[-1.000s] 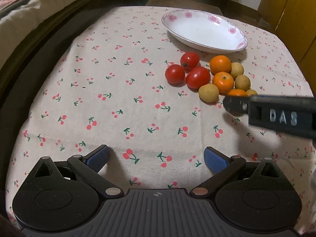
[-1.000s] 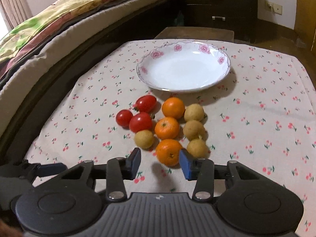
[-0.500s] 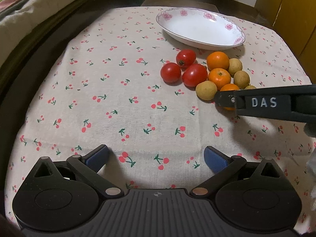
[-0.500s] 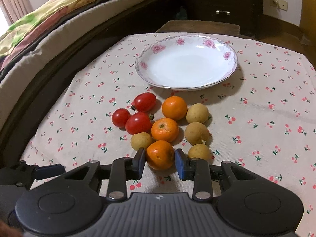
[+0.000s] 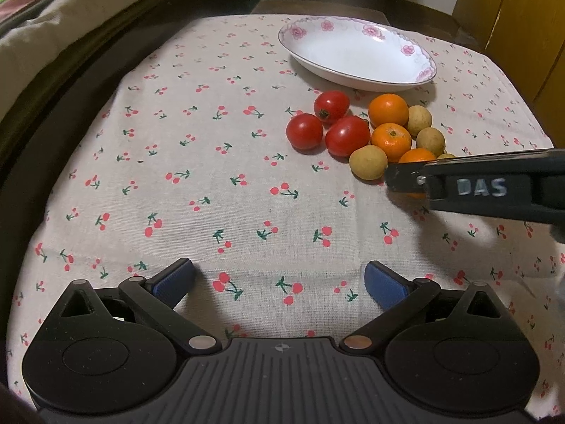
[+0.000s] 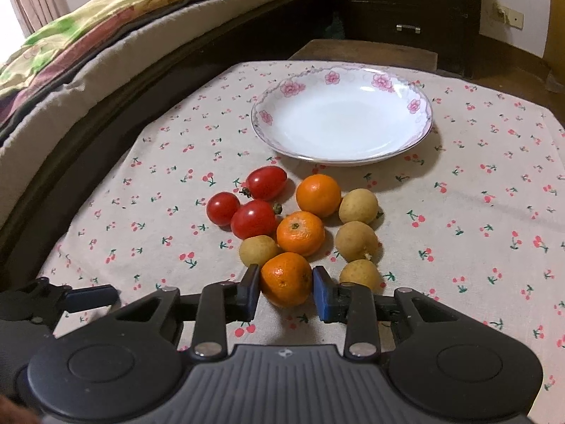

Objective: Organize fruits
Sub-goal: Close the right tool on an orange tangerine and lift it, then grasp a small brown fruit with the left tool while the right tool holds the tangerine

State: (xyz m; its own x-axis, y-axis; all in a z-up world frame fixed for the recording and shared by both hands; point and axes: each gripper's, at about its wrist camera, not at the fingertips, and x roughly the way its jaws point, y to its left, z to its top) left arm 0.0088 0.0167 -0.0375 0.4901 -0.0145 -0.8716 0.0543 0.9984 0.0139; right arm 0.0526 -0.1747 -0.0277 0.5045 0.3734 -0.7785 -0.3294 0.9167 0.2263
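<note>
Three oranges, three red tomatoes (image 6: 254,217) and several small tan fruits (image 6: 356,240) lie clustered on the cherry-print tablecloth, in front of an empty white flowered plate (image 6: 420,134). My right gripper (image 6: 286,293) is shut on the nearest orange (image 6: 286,279), one blue pad pressing on each side, and the orange still rests on the cloth. In the left wrist view that orange (image 5: 416,155) shows only partly behind the right gripper (image 5: 402,178). My left gripper (image 5: 279,282) stands open over bare cloth, well short of the fruit, with nothing between its fingers.
A bed with a colourful quilt (image 6: 106,28) runs along the left side of the table. A dark chest of drawers (image 6: 406,7) stands behind the table. Wooden cabinet doors (image 5: 522,28) are at the far right. Bare cloth (image 5: 197,148) lies left of the fruit.
The right gripper moved forward around the nearest orange and its jaws came together onto it. The left gripper stayed where it was.
</note>
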